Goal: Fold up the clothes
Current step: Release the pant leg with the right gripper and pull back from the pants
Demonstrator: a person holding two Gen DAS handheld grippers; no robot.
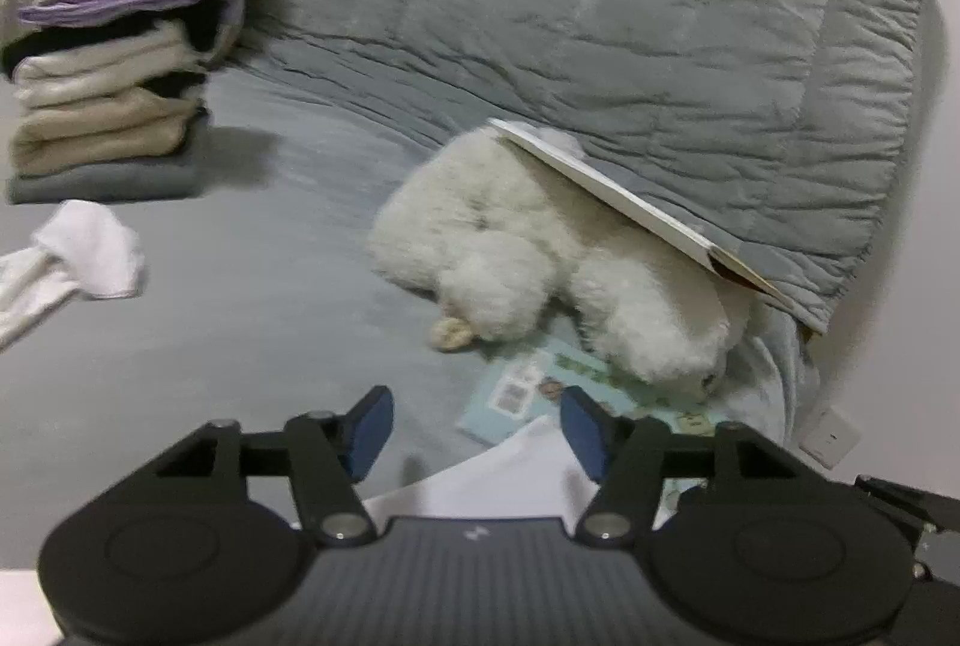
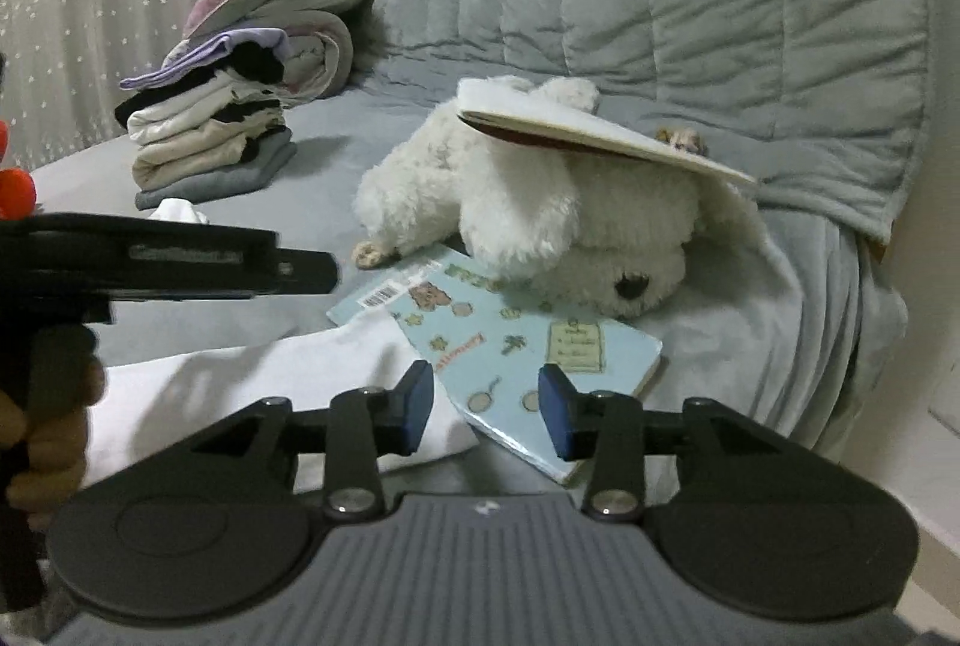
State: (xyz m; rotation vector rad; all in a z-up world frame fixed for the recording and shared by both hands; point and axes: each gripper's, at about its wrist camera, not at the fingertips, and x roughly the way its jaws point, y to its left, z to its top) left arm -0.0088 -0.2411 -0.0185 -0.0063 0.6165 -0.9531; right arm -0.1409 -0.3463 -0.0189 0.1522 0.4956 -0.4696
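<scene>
The landmark is the fluffy white plush dog [image 2: 540,220], lying on the grey bed [image 1: 240,298] with an open pale book [image 2: 600,129] resting on top of it. A light-blue illustrated paperback [image 2: 528,346] lies just in front of the dog. The white cloth garment [image 2: 270,376] lies flat in front of the dog, overlapping the paperback's near corner. The left tongs [image 1: 477,430] stand spread above the garment, pinching nothing. The right tongs [image 2: 486,406] are likewise spread, empty, over garment and paperback. The stack of folded clothes [image 1: 108,117] sits well apart from the dog.
</scene>
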